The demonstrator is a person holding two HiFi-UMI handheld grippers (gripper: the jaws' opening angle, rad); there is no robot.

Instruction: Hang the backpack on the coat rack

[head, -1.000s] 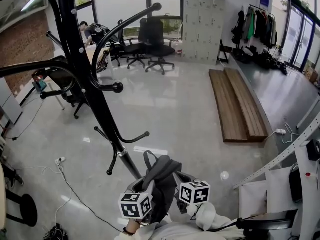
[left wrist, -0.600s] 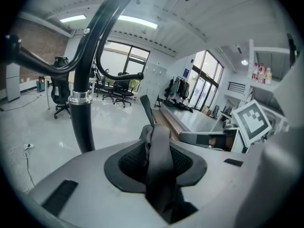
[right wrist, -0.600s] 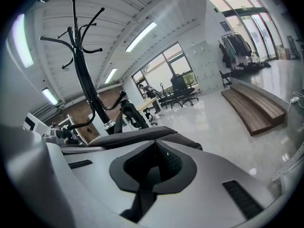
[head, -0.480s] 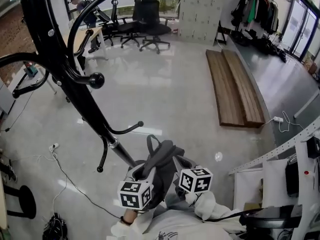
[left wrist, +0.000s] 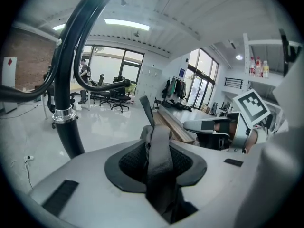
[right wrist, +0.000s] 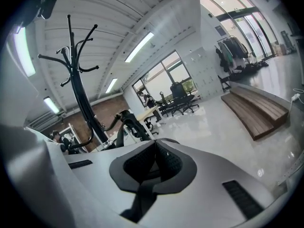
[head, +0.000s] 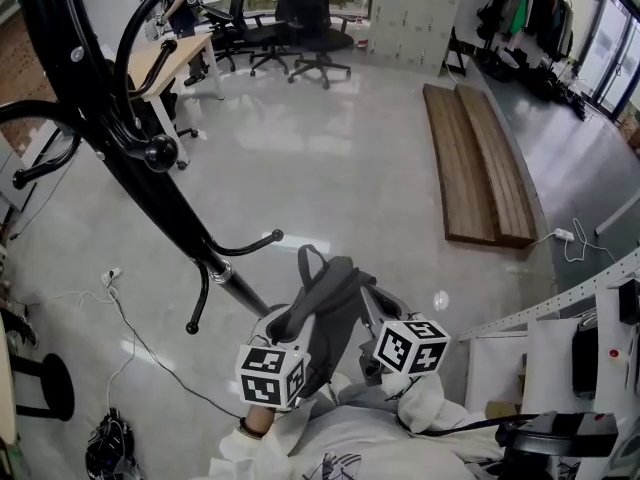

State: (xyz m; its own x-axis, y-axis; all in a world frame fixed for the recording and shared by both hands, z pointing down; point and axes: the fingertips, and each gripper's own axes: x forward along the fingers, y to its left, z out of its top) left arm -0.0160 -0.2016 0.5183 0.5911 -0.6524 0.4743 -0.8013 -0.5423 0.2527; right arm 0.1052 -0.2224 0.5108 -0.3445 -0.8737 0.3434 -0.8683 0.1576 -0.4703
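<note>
Backpack [head: 325,313] — dark grey, soft fabric, one item, carried in the air just in front of your chest. It sits between your two grippers, near the lower stretch of the coat rack [head: 120,158] pole but apart from it, and is not yet hung. Left gripper [left wrist: 159,148]: jaws clamped on a wide grey woven strap [left wrist: 159,175] that runs up between the pads and over their tips. Right gripper [right wrist: 153,151]: pads pressed together at the tip, pinching a narrower dark strap [right wrist: 142,196] that trails out below them. Purpose of the two-point hold, as I judge it: with a strap taken on each side, the bag's weight is shared and its top is kept facing the rack, so it does not twist or droop. It also leaves the carry loop [head: 302,268] free of both grippers, standing up from the top of the bag and pointing toward the pole. Nearest peg: the short curved lower hook [head: 245,247], a little beyond the loop; a larger knobbed arm [head: 160,153] sits higher up the pole. Condition of the bag: limp and folded on itself, apparently lightly loaded, surface matt, no rigid frame visible — expect it to sag and swing when you raise it. Body below the grippers is mostly hidden behind them.
</note>
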